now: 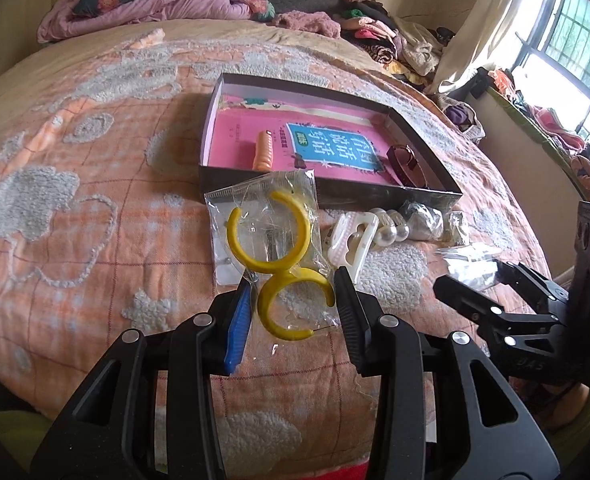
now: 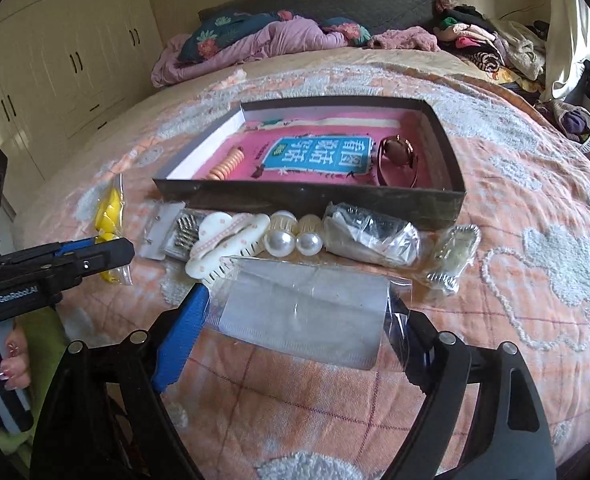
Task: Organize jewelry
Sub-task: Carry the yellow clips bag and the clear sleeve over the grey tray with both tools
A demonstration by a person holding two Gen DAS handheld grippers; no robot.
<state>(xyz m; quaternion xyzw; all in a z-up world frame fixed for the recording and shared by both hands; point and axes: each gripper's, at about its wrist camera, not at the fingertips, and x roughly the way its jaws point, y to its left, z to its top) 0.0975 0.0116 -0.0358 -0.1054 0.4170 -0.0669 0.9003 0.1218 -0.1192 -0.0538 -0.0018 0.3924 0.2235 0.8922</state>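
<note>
Clear bag [image 1: 269, 236] holds two yellow hoops [image 1: 271, 240].

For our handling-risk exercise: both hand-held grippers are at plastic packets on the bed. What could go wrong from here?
1. The left hand-held gripper brackets the yellow hoop earrings' bag; slick film may slip.
2. The right hand-held gripper straddles a clear packet; closing could crumple it.
3. Either could nudge the pearl clips.

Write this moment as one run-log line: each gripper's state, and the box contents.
left gripper: open around yellow earrings bag | right gripper: open around clear bag | box: orange coil, sunglasses
</note>
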